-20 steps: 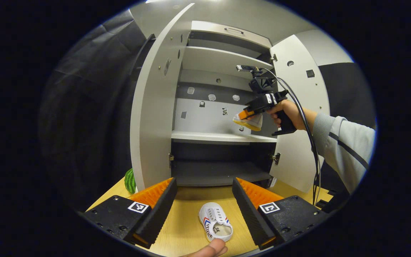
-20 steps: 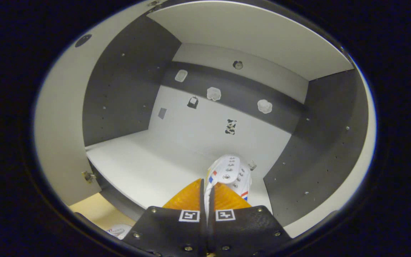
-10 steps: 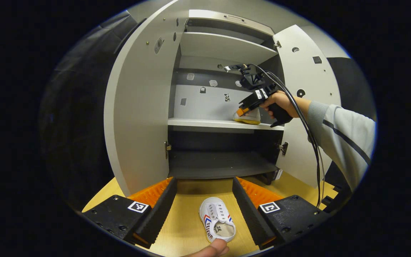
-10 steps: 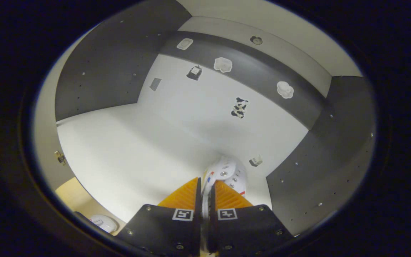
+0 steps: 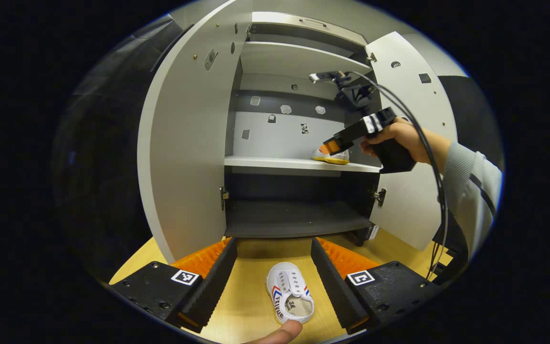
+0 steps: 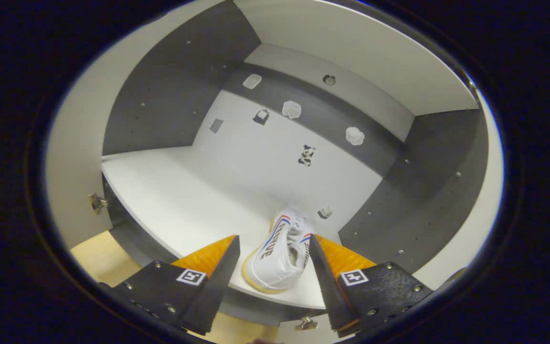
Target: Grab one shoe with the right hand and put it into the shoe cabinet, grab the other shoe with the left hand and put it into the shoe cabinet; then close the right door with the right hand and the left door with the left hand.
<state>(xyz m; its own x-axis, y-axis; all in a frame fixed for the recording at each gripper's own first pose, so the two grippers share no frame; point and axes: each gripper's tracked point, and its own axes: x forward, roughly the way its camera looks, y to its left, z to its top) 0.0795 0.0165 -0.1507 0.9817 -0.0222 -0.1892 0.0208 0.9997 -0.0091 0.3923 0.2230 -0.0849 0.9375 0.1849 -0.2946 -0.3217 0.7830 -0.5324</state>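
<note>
Left gripper [image 5: 273, 274] hangs spread wide over the second shoe [image 5: 289, 296], which lies on the wood table [image 5: 241, 306] right between and just below its fingers, long axis running toe-forward toward the cabinet [image 5: 299, 162], so the left is the nearer one and likely grabs next. Right gripper [image 6: 272, 267] is released, jaws apart either side of the first shoe [image 6: 277, 255], which sits on the white middle shelf [image 6: 179, 200] near its right front edge. Both doors stand open, with room left of it on the shelf.
</note>
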